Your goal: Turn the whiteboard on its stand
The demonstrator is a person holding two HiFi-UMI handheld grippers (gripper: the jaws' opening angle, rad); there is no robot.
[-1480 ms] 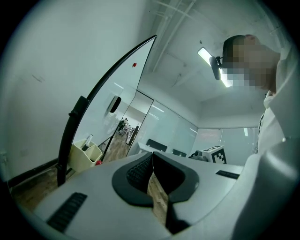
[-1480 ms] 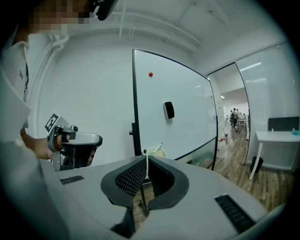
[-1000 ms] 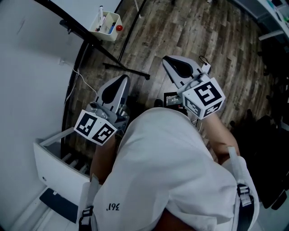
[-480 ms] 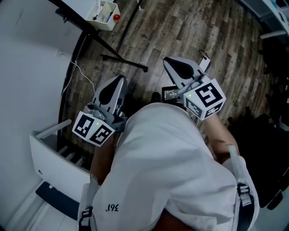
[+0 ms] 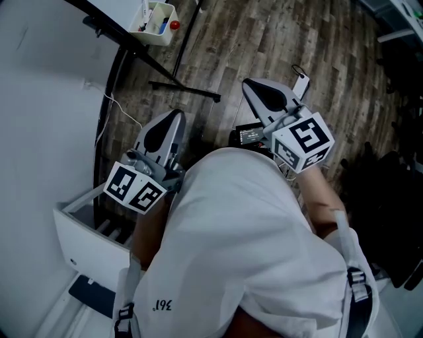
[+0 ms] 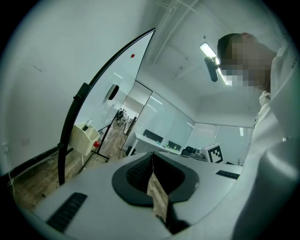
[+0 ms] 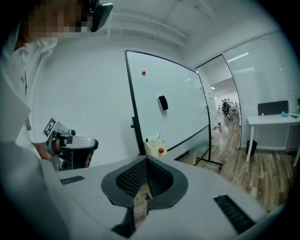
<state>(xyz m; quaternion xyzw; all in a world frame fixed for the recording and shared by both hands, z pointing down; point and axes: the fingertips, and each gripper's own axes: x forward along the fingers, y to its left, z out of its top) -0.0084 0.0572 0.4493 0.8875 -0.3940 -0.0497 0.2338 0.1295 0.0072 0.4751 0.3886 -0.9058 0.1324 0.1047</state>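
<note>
Head view: left gripper [image 5: 176,116] and right gripper [image 5: 253,88] are both pressed together and empty. The whiteboard [image 5: 115,6] stands well ahead of them, to the left.
Left gripper view: the board is seen obliquely.
Right gripper view: only this view shows the board's face, with eraser [image 7: 162,102] and red magnet [image 7: 143,72].

Dim, bluish light throughout; both gripper views bulge, with dark corners.

1. A grey-brown wood-plank floor [image 5: 284,46] runs across the room.
2. A plain white wall [image 5: 39,112] stands along the head view's left side.
3. Glass partitions [image 7: 262,79] rise behind a white desk [image 7: 272,120].
4. A ceiling strip light [image 6: 206,48] glows.
</note>
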